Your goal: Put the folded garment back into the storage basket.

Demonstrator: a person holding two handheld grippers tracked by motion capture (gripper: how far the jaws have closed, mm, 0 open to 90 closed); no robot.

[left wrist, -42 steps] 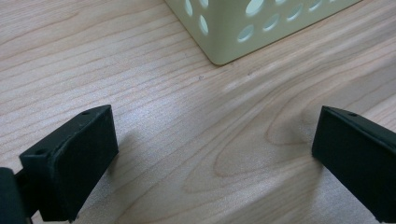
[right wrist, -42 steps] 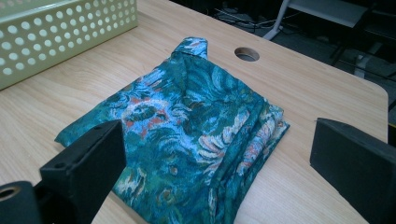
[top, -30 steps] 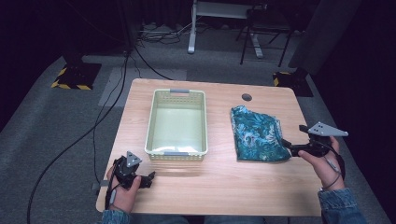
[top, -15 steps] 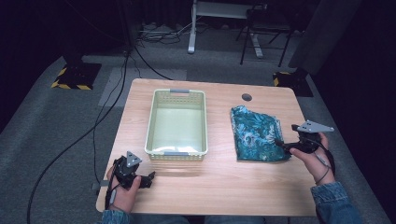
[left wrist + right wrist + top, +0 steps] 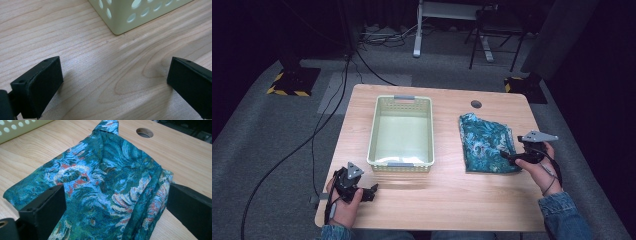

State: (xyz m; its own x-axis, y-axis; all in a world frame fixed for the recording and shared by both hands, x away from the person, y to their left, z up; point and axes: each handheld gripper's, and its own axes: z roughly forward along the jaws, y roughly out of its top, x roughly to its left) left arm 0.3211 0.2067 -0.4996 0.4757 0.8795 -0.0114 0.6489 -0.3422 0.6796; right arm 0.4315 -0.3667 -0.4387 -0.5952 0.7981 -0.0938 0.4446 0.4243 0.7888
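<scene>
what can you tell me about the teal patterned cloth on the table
The cloth is a folded teal fabric with a woven-looking swirl pattern in blue, white and red-orange. It lies crumpled on the wooden table, right of the basket, apart from it. The right gripper is at its right edge, jaws open on either side of a fold.

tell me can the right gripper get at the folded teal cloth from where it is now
Probably yes. The right gripper is at the right edge of the teal cloth, and in the right gripper view its open jaws already straddle the fabric. Nothing lies between them; the basket sits well off to the side.
</scene>
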